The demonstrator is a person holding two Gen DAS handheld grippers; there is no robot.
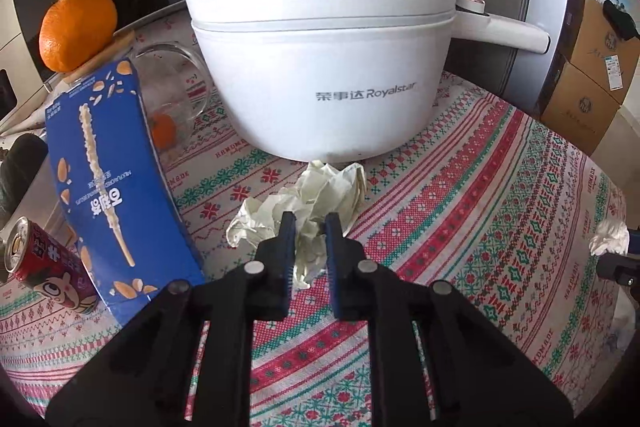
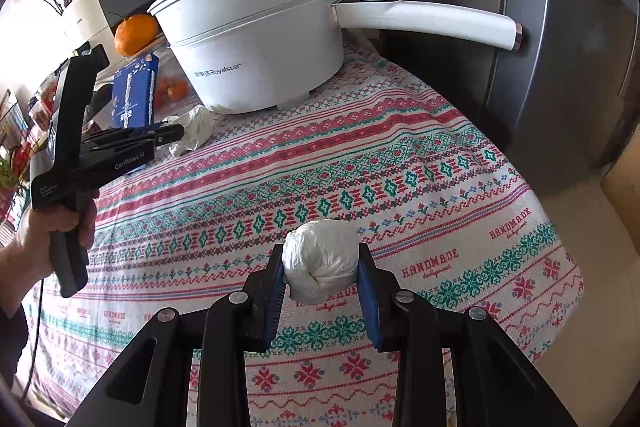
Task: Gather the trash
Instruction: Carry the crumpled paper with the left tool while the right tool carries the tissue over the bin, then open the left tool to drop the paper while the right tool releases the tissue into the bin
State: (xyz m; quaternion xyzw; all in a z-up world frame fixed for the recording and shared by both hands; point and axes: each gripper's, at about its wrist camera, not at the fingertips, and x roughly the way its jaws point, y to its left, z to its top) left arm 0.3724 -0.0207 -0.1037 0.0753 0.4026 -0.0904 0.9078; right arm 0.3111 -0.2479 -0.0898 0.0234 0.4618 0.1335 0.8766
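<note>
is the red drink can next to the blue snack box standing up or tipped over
Tipped over. In the left wrist view the red can lies on its side on the tablecloth, its top facing left, beside the blue box.

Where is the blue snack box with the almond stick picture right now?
In the left wrist view, the blue snack box lies on the patterned tablecloth at left, between the red drink can and the crumpled cream paper, in front of the clear glass cup.
</note>
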